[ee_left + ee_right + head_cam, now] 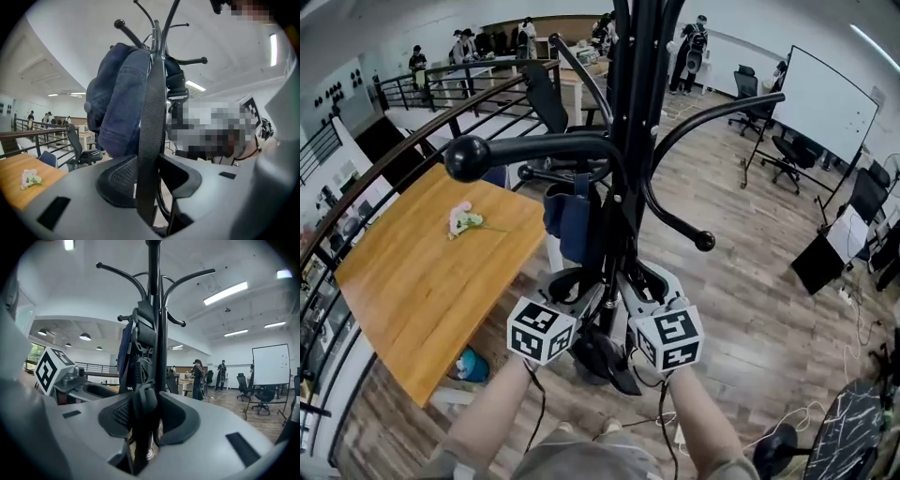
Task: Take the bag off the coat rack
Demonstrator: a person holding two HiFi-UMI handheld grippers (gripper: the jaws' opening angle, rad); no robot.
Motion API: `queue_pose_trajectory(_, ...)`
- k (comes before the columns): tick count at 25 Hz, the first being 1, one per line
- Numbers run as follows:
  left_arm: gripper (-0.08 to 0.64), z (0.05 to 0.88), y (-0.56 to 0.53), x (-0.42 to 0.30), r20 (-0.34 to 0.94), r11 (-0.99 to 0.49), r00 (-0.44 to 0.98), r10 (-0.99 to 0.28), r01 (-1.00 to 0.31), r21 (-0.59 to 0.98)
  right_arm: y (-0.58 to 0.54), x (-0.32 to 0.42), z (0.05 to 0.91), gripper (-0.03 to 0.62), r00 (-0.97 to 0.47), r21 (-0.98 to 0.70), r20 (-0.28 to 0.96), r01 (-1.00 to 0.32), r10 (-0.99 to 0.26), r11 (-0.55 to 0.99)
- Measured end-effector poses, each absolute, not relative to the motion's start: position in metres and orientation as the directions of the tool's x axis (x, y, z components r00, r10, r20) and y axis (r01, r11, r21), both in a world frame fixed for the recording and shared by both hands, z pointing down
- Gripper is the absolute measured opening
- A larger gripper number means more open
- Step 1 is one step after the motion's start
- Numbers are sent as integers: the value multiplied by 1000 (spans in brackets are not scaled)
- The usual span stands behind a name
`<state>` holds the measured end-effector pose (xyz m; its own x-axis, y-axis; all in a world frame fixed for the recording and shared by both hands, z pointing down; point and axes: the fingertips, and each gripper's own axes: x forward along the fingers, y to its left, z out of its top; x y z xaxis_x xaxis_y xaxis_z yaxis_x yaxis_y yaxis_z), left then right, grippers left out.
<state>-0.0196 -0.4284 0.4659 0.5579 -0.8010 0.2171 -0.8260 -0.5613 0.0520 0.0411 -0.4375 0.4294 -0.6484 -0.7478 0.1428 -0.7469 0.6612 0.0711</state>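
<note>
A black coat rack [630, 141] stands right in front of me, its curved hooks spreading outward. A dark blue bag [572, 220] hangs against the pole. In the left gripper view the blue bag [119, 98] hangs from a hook, and a black webbing strap [152, 131] runs down between the jaws. My left gripper [150, 183] [581, 281] is shut on that strap. In the right gripper view a padded black strap [143, 399] sits between the pads beside the pole [153, 296]. My right gripper [143, 420] [642, 281] is shut on it.
A wooden table [422, 272] with a small flower bunch [464, 220] stands at the left, along a black railing [412, 141]. The rack's base [605, 361] is by my feet. A whiteboard [825, 108] and office chairs [792, 155] stand at the far right. People stand far back.
</note>
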Motion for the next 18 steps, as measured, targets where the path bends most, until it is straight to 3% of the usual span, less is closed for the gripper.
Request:
queue_pose_trajectory(1,154,465,-428,-19,223,-555,549,-805,-831,43,-437,40,428,118,-657,81,136,-739,-742,669)
queue_pose_trajectory(4,141,461,-421,-23,230,-532,521,-822,-847,20,-432,37,423,90,-685,109,115,-712,-720,694)
queue_pose_trajectory(8,118,460,-405,-29,205,-486,474,-856,-874,-10,-421,41,418,77,-720,77,76,-685,-689,724)
queue_pose_trajectory(11,15,452,-399,-41,188,-416,407,-894,-909,-8,-413,47,403,75,-745,47,39,-665,-666,746)
queue_pose_trajectory(18,15,411,-367,-65,141,-383,381,-914,-924,17,-383,24,355,74,-795,115,-23,-604,-606,789)
